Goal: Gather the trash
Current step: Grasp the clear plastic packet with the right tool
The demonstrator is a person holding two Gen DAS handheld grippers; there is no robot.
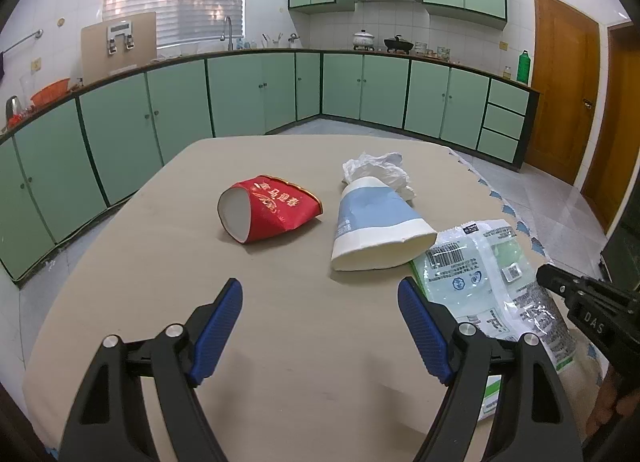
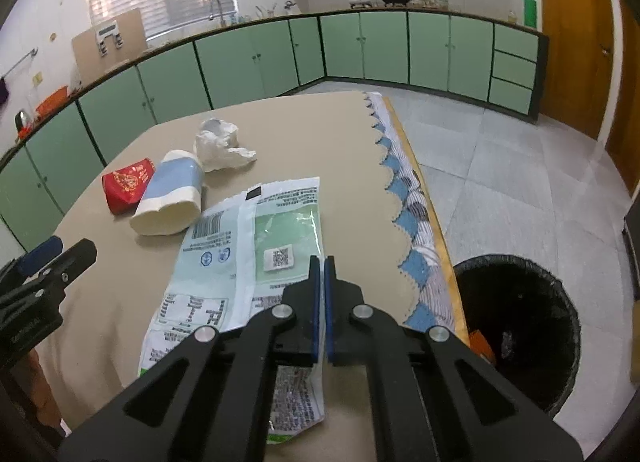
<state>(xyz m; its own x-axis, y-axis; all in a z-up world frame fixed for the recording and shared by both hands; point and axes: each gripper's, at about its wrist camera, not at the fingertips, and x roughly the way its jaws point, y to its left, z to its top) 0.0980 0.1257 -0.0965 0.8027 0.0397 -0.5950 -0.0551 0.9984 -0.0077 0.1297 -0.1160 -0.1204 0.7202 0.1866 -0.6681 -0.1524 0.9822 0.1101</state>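
Right wrist: black-lined bin (image 2: 560,302) holds an orange scrap (image 2: 482,344).

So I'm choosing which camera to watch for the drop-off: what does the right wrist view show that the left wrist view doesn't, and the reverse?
Only the right wrist view shows the bin with its black liner, on the floor beside the table, and the right tongs shut over the wrapper. Only the left wrist view shows the left tongs open, nothing between them. Both show the table, wrapper, red cup, blue cup and tissue.
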